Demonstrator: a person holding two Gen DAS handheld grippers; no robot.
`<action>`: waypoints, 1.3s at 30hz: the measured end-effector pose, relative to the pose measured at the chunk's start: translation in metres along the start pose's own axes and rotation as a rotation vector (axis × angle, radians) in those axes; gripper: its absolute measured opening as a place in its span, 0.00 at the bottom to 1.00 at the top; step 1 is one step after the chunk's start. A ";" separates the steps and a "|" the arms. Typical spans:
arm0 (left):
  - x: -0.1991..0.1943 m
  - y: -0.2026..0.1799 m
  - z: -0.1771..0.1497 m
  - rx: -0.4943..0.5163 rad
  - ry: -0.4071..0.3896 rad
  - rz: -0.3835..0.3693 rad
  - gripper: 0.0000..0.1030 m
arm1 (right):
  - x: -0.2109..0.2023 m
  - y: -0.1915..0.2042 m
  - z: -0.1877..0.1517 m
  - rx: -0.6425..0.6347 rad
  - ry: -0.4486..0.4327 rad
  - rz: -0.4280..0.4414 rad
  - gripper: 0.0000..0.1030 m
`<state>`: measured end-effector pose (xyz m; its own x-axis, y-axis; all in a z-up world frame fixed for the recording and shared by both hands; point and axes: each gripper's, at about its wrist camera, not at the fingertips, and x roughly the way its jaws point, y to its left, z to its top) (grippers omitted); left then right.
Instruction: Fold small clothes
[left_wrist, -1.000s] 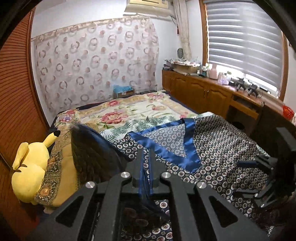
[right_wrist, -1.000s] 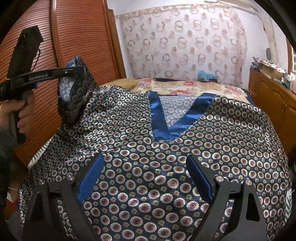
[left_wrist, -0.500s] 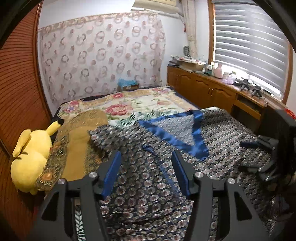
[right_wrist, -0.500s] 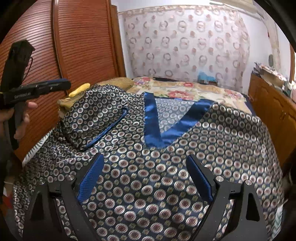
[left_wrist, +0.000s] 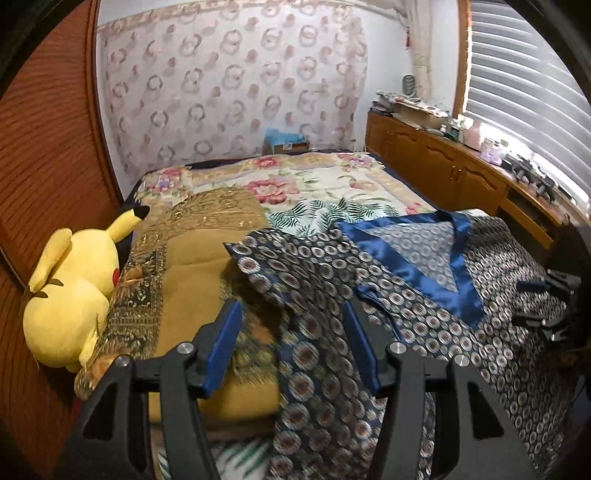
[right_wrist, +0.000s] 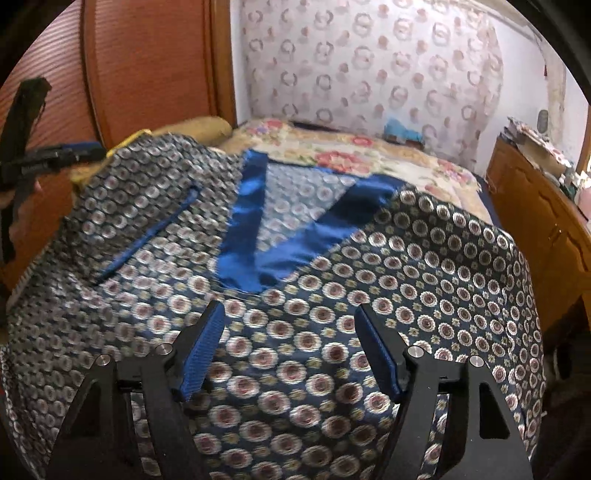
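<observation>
A dark blue top (left_wrist: 424, 317) with a circle print and a shiny blue V-neck band (left_wrist: 406, 254) lies spread on the bed; it also fills the right wrist view (right_wrist: 332, 314). Its left sleeve (left_wrist: 288, 266) is folded in over the body. My left gripper (left_wrist: 291, 343) is open and empty above the garment's left edge. My right gripper (right_wrist: 290, 347) is open and empty above the lower front of the top. The left gripper shows at the left edge of the right wrist view (right_wrist: 55, 157).
A yellow plush toy (left_wrist: 70, 295) lies at the bed's left edge beside a mustard folded blanket (left_wrist: 192, 266). A floral bedspread (left_wrist: 295, 181) covers the far bed. Wooden cabinets (left_wrist: 443, 166) line the right wall, a wooden wardrobe (right_wrist: 147, 74) the left.
My left gripper was shut on the sleeve and held it up; it has laid the sleeve over the body, opened and drawn back left. The right gripper stayed open and shifted slightly.
</observation>
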<state>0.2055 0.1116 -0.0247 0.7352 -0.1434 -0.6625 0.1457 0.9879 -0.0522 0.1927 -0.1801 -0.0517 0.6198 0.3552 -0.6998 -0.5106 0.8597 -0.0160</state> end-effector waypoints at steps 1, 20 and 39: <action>0.003 0.003 0.002 -0.006 0.005 0.000 0.54 | 0.003 -0.003 0.000 0.003 0.010 0.000 0.72; 0.059 0.037 0.031 -0.096 0.129 -0.099 0.20 | 0.042 -0.042 0.001 0.048 0.109 -0.066 0.82; 0.024 0.028 0.067 0.001 0.012 0.025 0.09 | 0.049 -0.039 -0.001 0.037 0.116 -0.042 0.94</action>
<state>0.2715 0.1323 0.0075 0.7307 -0.1177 -0.6725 0.1278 0.9912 -0.0346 0.2427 -0.1961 -0.0861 0.5658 0.2758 -0.7771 -0.4625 0.8863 -0.0221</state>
